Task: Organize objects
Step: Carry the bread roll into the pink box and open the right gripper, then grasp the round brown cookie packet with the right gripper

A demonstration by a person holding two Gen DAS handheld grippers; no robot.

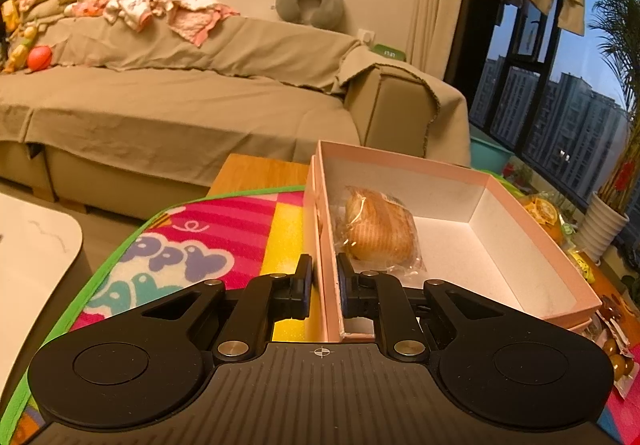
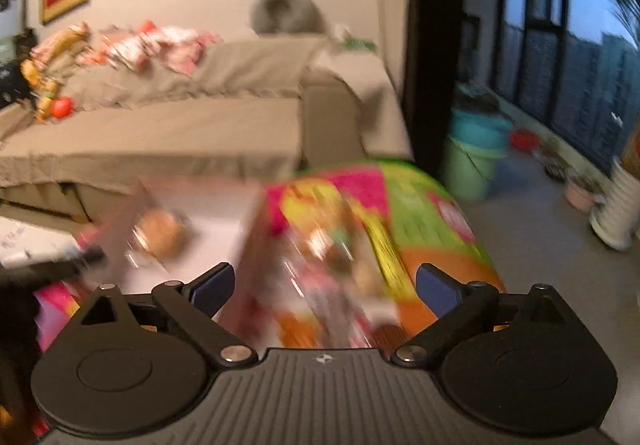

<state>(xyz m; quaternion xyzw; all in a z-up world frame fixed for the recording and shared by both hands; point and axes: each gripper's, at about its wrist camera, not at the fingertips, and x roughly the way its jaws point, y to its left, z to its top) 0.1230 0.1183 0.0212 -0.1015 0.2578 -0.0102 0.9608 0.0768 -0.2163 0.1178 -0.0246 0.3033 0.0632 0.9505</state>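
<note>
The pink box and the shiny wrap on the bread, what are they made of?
The pink box looks like stiff matte cardboard: thin straight walls, a raw pale edge at the corner, held by the left gripper. The wrap on the bread seems to be thin clear plastic: it crinkles and glints.

Matt card, crinkled film, soft cloth

Your pink box (image 1: 532, 245) looks like matt cardboard with a white papery lining; the bread (image 1: 380, 231) sits in glossy, crinkled clear plastic wrap, the play mat (image 1: 192, 245) looks smooth, the sofa cover (image 1: 180, 105) woven cloth.
</note>
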